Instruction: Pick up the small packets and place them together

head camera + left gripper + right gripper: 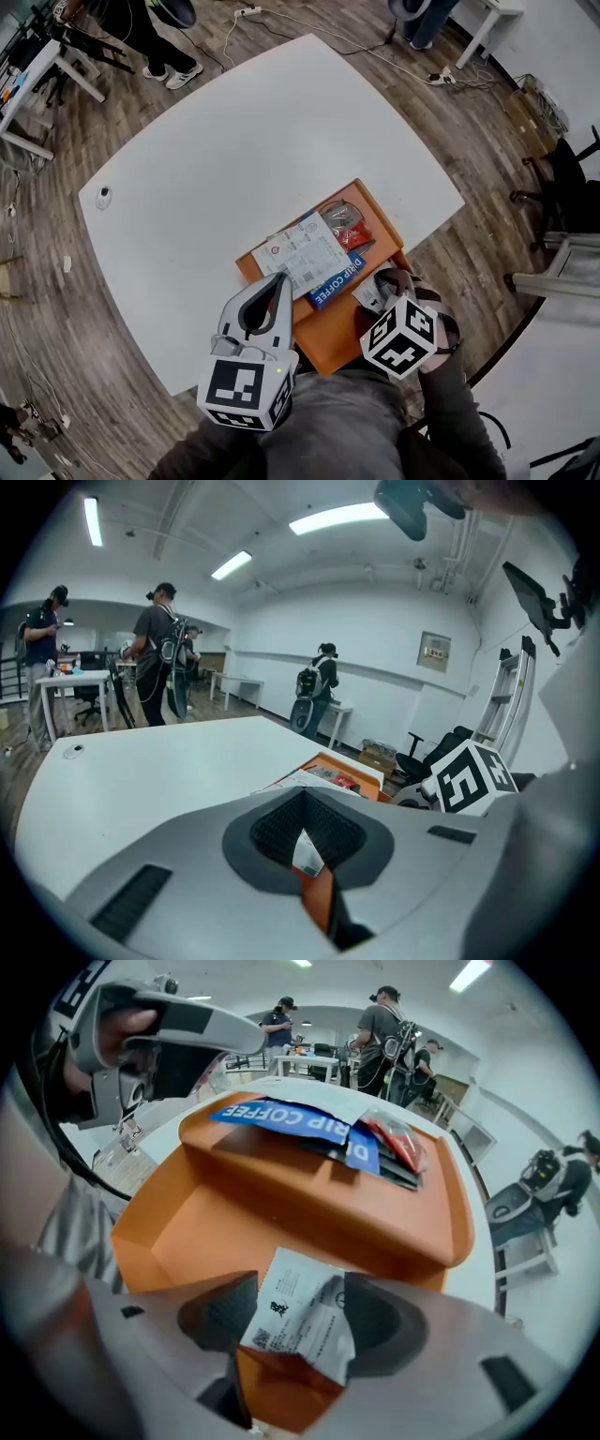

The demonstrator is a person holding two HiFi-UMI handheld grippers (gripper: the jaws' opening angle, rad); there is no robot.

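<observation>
1. While the head view looks down on the worktop (187,187), the right gripper (380,287) points steeply down into the near section of the orange tray (328,339). A small white packet (368,292) sits at its tips. The stack of packets (314,251) lies just beyond it, in the far section. The left gripper (278,283) hovers just beside that stack.
2. Left gripper view: the left gripper (302,794) has its jaws together and holds nothing. Only tray orange and a white packet edge show beyond the tips. It is probably held aside to leave the right gripper room.
3. Right gripper view: the right gripper (298,1288) has its jaws wide. The white packet (300,1330) lies between them on the tray (216,1232), and the pads do not seem to press it. The blue packet (300,1119) and red packet (394,1143) lie well ahead, so the gathering looks unfinished.
</observation>
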